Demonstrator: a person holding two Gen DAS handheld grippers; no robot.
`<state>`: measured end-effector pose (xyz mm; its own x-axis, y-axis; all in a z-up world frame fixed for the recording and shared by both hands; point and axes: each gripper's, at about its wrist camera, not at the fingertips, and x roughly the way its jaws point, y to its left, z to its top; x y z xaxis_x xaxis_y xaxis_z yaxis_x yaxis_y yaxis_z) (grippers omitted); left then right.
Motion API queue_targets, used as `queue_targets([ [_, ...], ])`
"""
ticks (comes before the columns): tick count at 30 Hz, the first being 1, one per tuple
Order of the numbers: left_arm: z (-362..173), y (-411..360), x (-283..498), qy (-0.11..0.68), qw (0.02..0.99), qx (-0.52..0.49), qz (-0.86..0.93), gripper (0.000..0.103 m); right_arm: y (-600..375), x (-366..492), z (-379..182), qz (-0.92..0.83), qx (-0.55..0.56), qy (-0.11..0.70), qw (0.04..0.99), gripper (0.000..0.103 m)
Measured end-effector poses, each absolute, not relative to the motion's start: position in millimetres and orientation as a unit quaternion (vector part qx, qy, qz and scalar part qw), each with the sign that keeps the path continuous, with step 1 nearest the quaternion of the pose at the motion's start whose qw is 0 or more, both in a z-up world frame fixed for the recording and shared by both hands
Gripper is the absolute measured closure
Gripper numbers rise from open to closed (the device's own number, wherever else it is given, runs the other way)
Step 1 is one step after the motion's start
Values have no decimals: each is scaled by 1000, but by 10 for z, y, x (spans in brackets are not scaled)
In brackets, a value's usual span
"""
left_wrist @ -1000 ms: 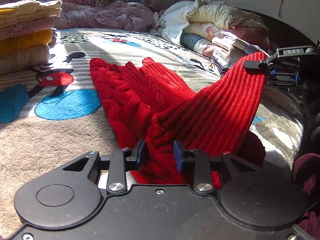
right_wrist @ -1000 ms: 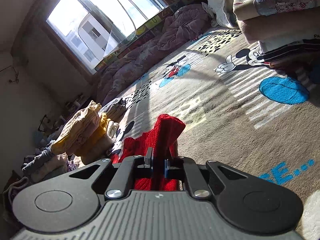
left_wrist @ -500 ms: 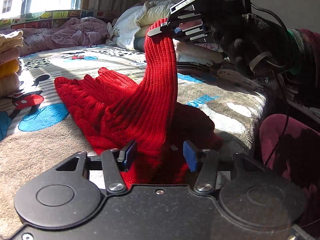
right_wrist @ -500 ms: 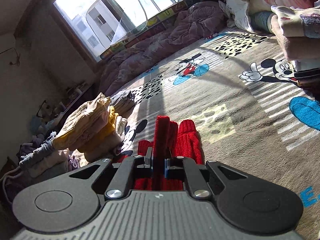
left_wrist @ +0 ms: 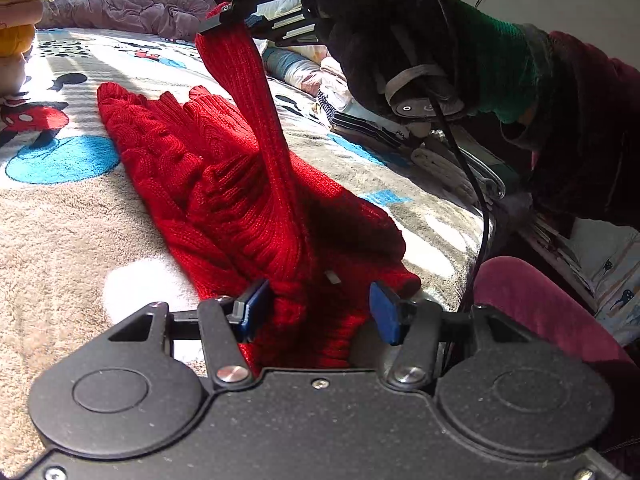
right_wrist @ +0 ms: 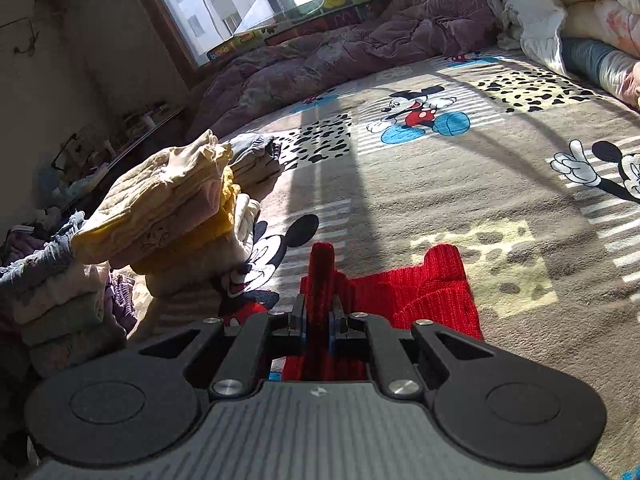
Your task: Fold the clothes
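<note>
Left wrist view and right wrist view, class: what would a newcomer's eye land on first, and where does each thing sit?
The bright red knitted sweater lies on the cartoon-mouse blanket, one ribbed sleeve pulled up taut by the right gripper, whose jaws are shut on it. Nearest the camera, the left gripper has just been opening its jaws, red knit between them. A stack of folded clothes sits at the blanket's left edge in the right wrist view.

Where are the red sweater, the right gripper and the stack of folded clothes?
red sweater (left_wrist: pixel 224 184), left wrist view, cable-knit body.
right gripper (right_wrist: pixel 318 322), right wrist view, between its fingertips.
stack of folded clothes (right_wrist: pixel 160 200), right wrist view, top garment.
</note>
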<state>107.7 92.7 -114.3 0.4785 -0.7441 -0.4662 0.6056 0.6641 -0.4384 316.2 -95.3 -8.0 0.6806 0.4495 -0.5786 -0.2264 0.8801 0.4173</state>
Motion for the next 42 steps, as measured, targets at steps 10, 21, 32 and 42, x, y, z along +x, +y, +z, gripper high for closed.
queue_targets([
  [10,-1200,1066,1195,343,829,-175,-405,49,-544,3561,-365,171,126,388,897,91],
  [21,-1242,1163,1237,358,816,-210,-403,48,-487,3651,-436,177,142,380,897,73],
  [32,-1098,1547,1352,319,838,-286,-339,48,-1213,2600,-222,249,79,301,917,71],
  [42,-980,1468,2119,304,846,-357,-254,49,-1108,1566,-516,319,-54,241,915,71],
])
